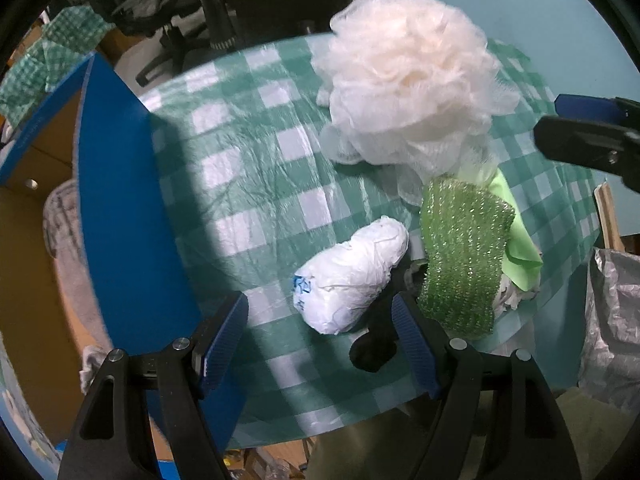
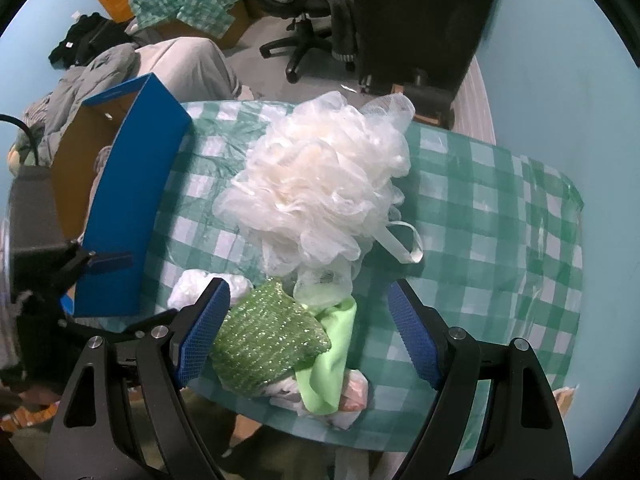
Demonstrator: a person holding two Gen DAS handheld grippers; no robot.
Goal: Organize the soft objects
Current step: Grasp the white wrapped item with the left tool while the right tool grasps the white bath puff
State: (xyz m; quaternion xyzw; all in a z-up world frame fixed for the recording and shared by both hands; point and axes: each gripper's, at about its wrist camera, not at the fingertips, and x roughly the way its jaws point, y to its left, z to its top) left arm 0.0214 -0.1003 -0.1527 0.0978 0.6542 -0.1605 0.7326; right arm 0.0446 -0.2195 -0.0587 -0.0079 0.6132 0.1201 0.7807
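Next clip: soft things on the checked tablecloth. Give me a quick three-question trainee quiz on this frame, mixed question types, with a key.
1. True or false: the left gripper is shut on the white plastic bundle.
2. What lies directly under the sparkly green scrubber? A) lime green cloth B) a towel C) a book
3. What big fluffy item sits near the table's middle?

Key: 1. False, both grippers are open and hold nothing. 2. A. 3. The white mesh bath pouf, beside the blue box.

Pale blue walls (image 2: 560, 60) enclosed the room. A black office chair (image 2: 312, 8) draped with dark clothes stood on grey floor (image 2: 256, 56) beside a checked cloth (image 2: 188, 0) over cardboard boxes.
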